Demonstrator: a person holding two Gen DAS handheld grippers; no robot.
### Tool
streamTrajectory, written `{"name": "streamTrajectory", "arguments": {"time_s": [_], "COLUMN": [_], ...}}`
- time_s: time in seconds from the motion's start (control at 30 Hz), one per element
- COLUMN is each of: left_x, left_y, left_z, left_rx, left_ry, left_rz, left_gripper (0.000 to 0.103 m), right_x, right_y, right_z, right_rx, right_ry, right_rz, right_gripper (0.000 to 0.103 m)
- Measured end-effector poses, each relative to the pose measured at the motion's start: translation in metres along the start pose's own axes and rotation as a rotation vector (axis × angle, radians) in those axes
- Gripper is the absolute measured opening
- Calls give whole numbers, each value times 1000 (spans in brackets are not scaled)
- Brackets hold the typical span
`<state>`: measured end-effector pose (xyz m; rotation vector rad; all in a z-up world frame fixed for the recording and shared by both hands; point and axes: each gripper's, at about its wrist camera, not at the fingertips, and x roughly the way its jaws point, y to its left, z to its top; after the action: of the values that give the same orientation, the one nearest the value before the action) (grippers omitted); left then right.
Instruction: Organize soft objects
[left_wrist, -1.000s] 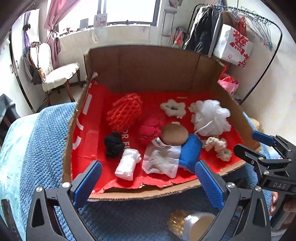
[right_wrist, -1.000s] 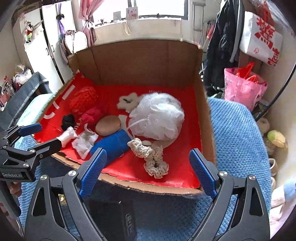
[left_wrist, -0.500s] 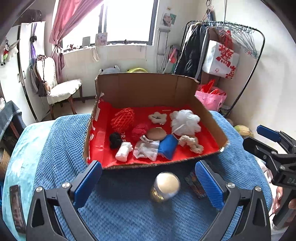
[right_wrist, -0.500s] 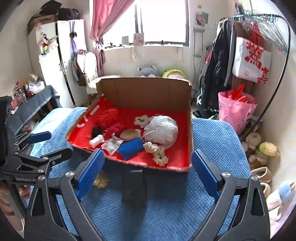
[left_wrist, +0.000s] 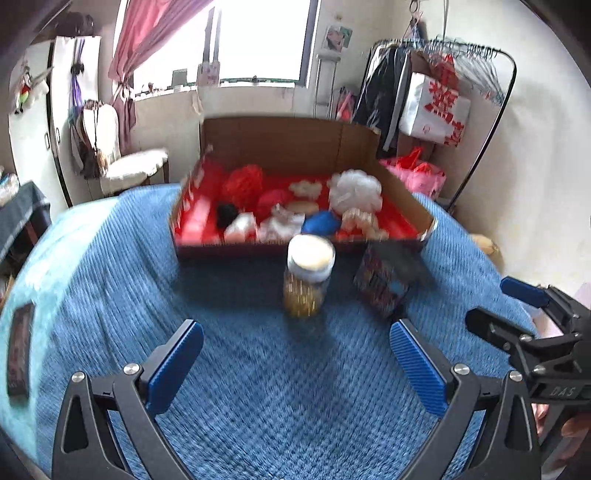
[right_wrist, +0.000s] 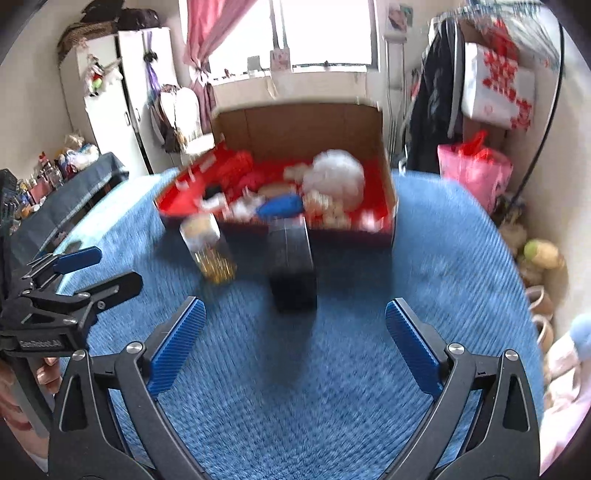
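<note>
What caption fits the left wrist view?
Open left tongs over blue blanket, facing jar and cardboard box of soft items.

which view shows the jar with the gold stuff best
The left wrist view: the jar stands near centre, upright, its pale lid and gold contents visible, only mildly blurred. In the right wrist view the jar sits off to the left, tilted by the lens and more smeared.

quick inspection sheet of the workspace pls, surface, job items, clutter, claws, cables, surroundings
surface: blue textured blanket over a bed.
job's things: cardboard box with red lining holds the soft items, among them a white mesh pouf, red net ball, blue cloth, black tuft.
clutter: jar with pale lid and dark carton stand on the blanket in front of the box.
claws: left claw open, empty; right claw open, empty, jaws just been opening.
cables: nothing seen.
surroundings: window, pink curtain, clothes rack, white chair.
</note>
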<state>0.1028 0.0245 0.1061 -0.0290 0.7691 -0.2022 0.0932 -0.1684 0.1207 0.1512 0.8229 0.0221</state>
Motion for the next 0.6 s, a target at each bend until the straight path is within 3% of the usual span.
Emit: {"name": "streamTrajectory", "arguments": {"time_s": [0.27,0.47,0.6], "left_x": [54,78,82], "left_y": [0,6,7], "left_z": [-35,-45,-48], "left_rx": [23,34,22], "left_ry": [103,129,133], "left_rz": [20,88,99], "left_gripper": [103,103,103], "right_x": [58,86,90], "right_y": [-10,-18,-17], "right_z": [-42,-54,-57], "right_rx": [46,65,50], "right_ry": [146,207,195], "right_rz": [-34,-106,-125], "right_gripper": [100,101,103]}}
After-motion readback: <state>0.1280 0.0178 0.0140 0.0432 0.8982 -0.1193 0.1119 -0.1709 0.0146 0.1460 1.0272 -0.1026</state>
